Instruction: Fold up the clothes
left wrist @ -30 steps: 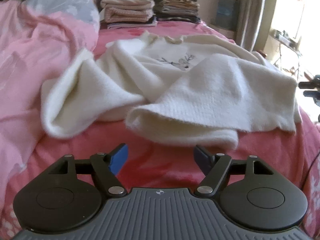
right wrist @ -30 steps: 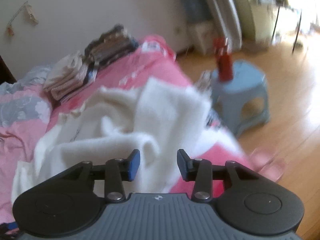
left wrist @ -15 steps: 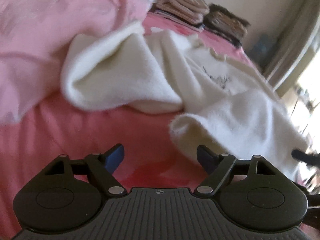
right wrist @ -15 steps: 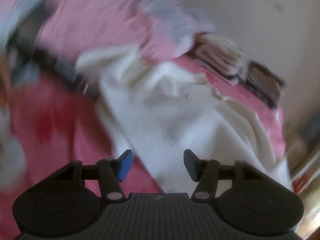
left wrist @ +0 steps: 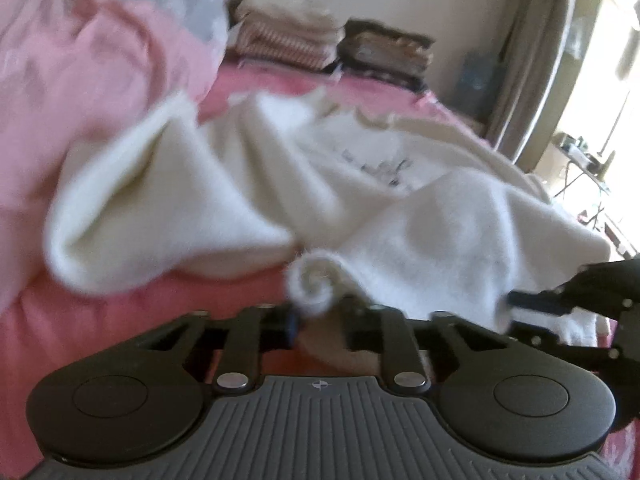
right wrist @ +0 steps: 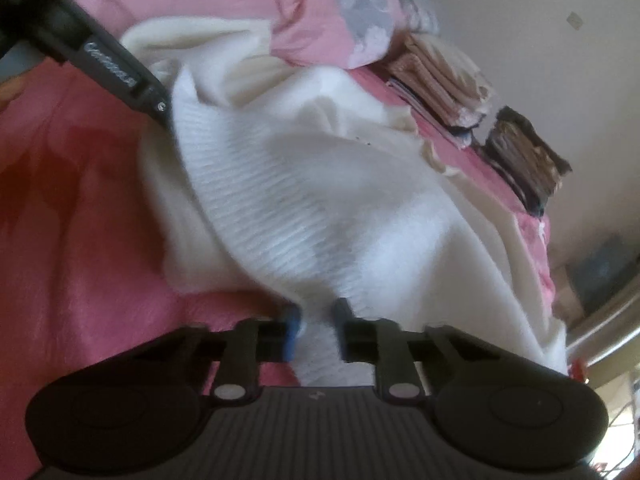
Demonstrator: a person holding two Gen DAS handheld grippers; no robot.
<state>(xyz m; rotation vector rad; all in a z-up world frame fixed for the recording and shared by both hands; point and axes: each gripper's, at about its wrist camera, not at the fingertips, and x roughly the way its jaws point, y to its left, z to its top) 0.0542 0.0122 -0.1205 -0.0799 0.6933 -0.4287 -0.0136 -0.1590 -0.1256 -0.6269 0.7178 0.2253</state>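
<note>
Pink bedding covers the bed (left wrist: 100, 320) on which a cream sweater (left wrist: 248, 184) lies rumpled. Seen from the left wrist camera, the left tool (left wrist: 318, 322) has just been closing and now pinches a rolled edge of the sweater's hem, the fabric bunched between its blue-padded fingers at 12 o'clock from the tool body. The rest of the sweater spreads away from that grip toward 11 and 1 o'clock, a small dark print showing on its chest. At 3 o'clock the right tool (left wrist: 532, 300) reaches into that view, touching the hem farther along.

From the right wrist camera, the right tool (right wrist: 316, 328) has likewise just been closing and is clamped on a ribbed edge of the sweater (right wrist: 304, 184), which rises from the fingers toward 12 o'clock. The left tool's (right wrist: 162, 114) black body enters from 10 o'clock and meets the cloth there.

A crumpled pink quilt (left wrist: 80, 80) lies at 10 o'clock beyond the sweater, and two stacks of folded clothes (left wrist: 336, 48) stand at the far end of the bed against the wall.
</note>
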